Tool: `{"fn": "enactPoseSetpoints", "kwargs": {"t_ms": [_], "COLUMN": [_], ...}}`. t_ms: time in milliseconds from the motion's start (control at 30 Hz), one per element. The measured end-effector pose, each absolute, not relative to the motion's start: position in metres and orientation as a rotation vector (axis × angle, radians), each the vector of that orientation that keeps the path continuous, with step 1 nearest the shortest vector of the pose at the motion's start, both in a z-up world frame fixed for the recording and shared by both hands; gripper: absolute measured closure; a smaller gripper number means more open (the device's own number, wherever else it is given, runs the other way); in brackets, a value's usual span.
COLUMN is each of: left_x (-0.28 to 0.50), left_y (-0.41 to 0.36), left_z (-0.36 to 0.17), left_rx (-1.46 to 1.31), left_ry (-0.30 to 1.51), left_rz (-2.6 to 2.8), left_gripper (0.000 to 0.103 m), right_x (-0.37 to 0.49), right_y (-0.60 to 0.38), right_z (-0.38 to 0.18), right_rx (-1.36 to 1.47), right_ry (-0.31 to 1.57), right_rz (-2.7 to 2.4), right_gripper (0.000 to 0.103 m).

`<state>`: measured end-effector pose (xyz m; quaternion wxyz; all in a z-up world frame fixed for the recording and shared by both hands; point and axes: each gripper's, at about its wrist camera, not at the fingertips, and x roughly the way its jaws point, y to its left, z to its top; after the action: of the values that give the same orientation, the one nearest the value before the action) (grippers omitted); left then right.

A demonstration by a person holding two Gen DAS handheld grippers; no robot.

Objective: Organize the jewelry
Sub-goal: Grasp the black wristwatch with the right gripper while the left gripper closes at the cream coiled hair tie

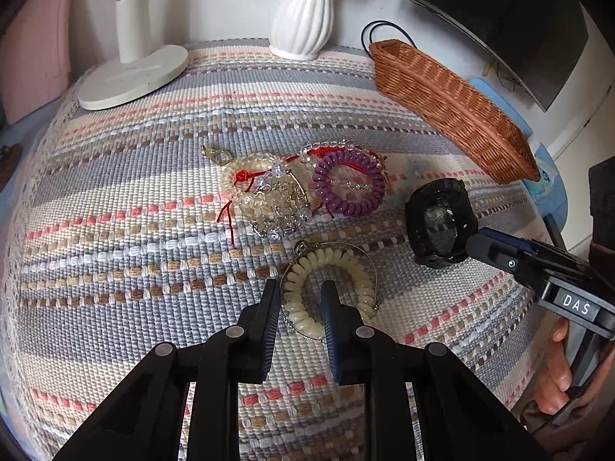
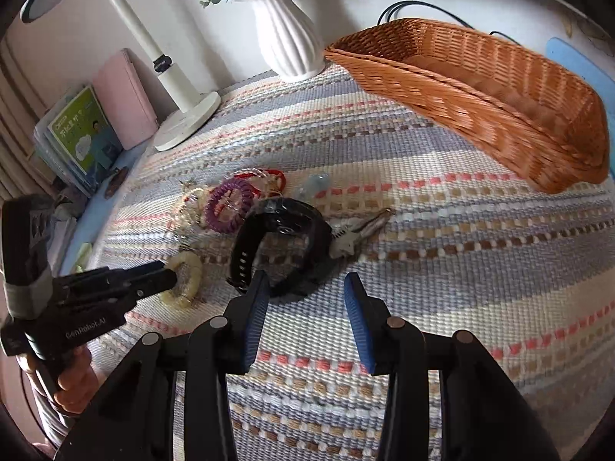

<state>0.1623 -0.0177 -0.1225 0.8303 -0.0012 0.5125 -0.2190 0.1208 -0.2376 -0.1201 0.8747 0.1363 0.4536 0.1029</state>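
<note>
Resting on the striped cloth (image 1: 115,199), the cream coil bracelet (image 1: 330,292) has one side between the spread fingers of the left gripper (image 1: 300,299). Right gripper (image 2: 305,296) is released beside the black watch (image 2: 284,242). Wicker basket (image 2: 499,88) sits far right.

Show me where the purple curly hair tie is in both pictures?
Left wrist view: the purple hair tie lies mid-picture, right of the clear bead tangle.
Right wrist view: the purple hair tie lies left of centre, behind the black watch.
Shared landmark: the wicker basket, to its right.
</note>
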Motion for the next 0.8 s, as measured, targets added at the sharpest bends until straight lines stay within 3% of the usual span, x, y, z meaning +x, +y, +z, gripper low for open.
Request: {"fn": "enactPoseSetpoints", "kwargs": {"t_ms": [300, 800], "left_x": [0.164, 0.165], "left_y": [0.01, -0.017], "left_z": [-0.116, -0.118], "left_rx": [-0.009, 0.119], "left_ry": [1.063, 1.066], "left_rz": [-0.408, -0.448], "left_gripper": [0.081, 0.081], "right_x": [0.144, 0.147], "right_y": [-0.228, -0.22], "right_z": [-0.13, -0.129], "right_rx": [0.28, 0.198], "right_ry": [0.998, 0.981], "right_rz": [0.197, 0.174], "right_gripper": [0.058, 0.062]}}
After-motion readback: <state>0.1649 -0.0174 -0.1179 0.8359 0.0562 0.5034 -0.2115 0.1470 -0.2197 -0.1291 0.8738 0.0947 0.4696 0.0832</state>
